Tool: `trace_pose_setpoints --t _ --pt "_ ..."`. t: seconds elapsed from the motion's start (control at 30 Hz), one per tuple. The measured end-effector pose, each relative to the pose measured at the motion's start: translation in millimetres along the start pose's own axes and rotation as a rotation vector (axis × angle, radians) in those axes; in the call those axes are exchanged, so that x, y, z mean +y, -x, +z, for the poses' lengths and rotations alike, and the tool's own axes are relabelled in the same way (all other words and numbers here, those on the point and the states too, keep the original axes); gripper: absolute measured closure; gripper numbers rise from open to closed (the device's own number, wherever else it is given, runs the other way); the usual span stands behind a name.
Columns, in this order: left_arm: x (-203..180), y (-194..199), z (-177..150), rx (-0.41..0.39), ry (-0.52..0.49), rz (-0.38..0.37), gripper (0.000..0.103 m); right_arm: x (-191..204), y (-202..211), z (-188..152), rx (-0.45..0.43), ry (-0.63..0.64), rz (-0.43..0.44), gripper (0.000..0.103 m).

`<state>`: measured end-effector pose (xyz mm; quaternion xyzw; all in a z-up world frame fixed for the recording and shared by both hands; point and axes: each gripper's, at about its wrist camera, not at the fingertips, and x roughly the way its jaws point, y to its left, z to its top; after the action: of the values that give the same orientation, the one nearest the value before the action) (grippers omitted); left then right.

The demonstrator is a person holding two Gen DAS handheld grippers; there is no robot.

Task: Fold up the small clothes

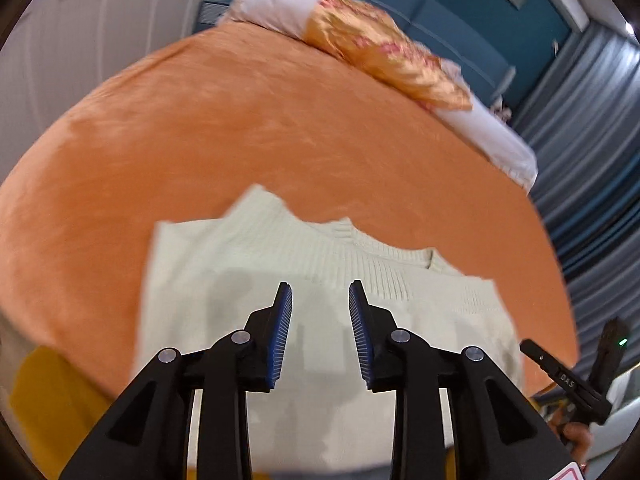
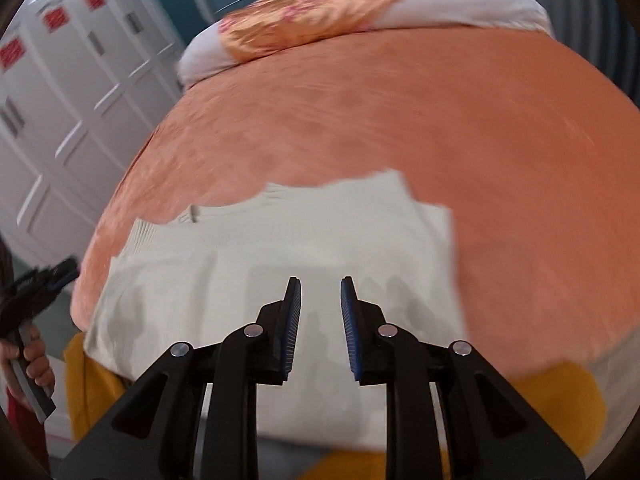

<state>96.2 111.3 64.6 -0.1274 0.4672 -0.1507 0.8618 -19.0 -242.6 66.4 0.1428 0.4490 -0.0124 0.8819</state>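
A pale cream knitted sweater [image 1: 320, 264] lies partly folded on the orange bedspread [image 1: 248, 128], its ribbed collar toward the far side. My left gripper [image 1: 320, 292] hovers above the sweater with a gap between its blue pads and nothing between them. In the right wrist view the same sweater [image 2: 304, 232] spreads near the bed's front edge. My right gripper [image 2: 320, 286] hangs over it, jaws apart and empty. Each view catches the other gripper at its side: the right one [image 1: 576, 376] and the left one [image 2: 36, 292], held by a hand [image 2: 38, 356].
Pillows with a gold and pink cover [image 1: 384, 52] lie along the head of the bed [image 2: 316, 16]. White wardrobe doors [image 2: 64, 92] stand at one side, grey curtains [image 1: 592, 152] at the other. A yellow cloth [image 2: 560, 400] hangs below the bed's front edge.
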Motion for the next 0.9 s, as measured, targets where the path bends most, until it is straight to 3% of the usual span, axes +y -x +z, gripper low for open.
trace_pose_setpoints --t 0.1,0.17,0.23,0.37,0.47,0.53,0.63,0.8,0.9 --pt "-14.0 -49.8 -12.4 0.078 -0.058 0.076 0.075 5.6 -57.4 -6.8 0.12 0.016 -0.031 0.083" --pt "-12.7 -77.8 -24.3 0.133 -0.064 0.111 0.075 3.2 -67.7 -11.6 0.11 0.016 -0.032 0.084" --pt "-16.0 -79.8 -29.4 0.105 -0.082 0.124 0.075 3.5 -61.6 -6.1 0.124 -0.004 -0.038 0.082" --pt "-22.5 -80.9 -34.8 0.1 -0.126 0.168 0.075 28.1 -38.4 2.7 0.066 -0.013 0.033 0.082" --pt "-23.4 -81.9 -35.1 0.093 -0.131 0.193 0.075 52.7 -55.3 -1.7 0.108 0.045 0.059 0.082" --pt "-27.3 -83.2 -34.4 0.091 -0.135 0.206 0.074 61.9 -91.3 -13.5 0.193 0.075 0.033 0.082" --pt "-28.5 -81.2 -34.4 0.091 -0.139 0.212 0.074 69.5 -92.8 -15.2 0.178 0.07 0.013 0.082" --pt "-27.2 -78.9 -35.5 0.092 -0.133 0.21 0.074 92.8 -79.6 -7.1 0.135 0.077 0.056 0.082" --pt "-30.6 -79.0 -36.1 0.091 -0.135 0.226 0.074 105.0 -96.8 -13.9 0.184 0.102 0.059 0.082"
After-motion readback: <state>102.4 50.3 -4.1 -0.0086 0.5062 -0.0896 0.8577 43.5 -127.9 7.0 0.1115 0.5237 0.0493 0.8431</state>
